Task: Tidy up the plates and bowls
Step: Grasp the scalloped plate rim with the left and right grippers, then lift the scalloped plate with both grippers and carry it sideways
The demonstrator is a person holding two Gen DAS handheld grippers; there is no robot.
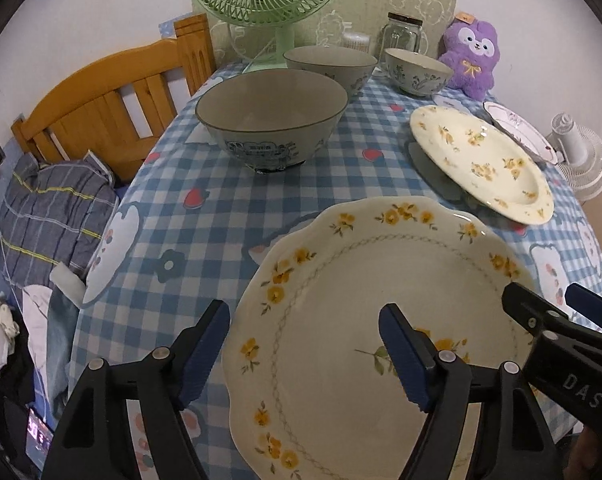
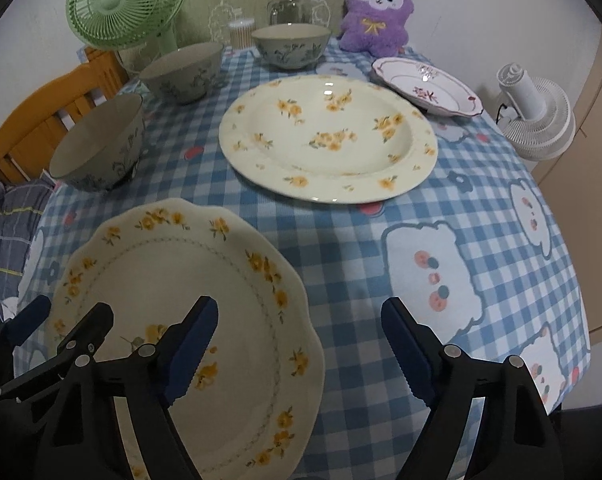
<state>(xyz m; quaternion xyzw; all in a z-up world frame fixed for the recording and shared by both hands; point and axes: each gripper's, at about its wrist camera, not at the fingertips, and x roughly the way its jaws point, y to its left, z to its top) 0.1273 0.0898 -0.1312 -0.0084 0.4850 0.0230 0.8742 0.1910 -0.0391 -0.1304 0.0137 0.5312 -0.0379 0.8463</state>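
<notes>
A scalloped cream plate with yellow flowers [image 1: 381,320] [image 2: 189,280] lies at the table's near edge. My left gripper [image 1: 305,356] is open, its jaws either side of that plate's left rim. My right gripper [image 2: 301,352] is open, its jaws either side of the plate's right rim; it also shows in the left wrist view [image 1: 557,308]. A round yellow-flowered plate [image 1: 485,160] [image 2: 329,136] lies mid-table. A pink-trimmed plate [image 2: 429,84] sits behind it. Three bowls stand behind: a large one [image 1: 273,116] [image 2: 101,144], a second [image 1: 333,64] [image 2: 185,72] and a third [image 1: 417,70] [image 2: 291,46].
A green fan [image 1: 265,4], a glass jar [image 1: 403,34] and a purple plush toy [image 1: 471,56] stand at the table's back edge. A white fan [image 2: 537,116] sits off the right side. A wooden bed frame [image 1: 109,108] and bedding lie to the left.
</notes>
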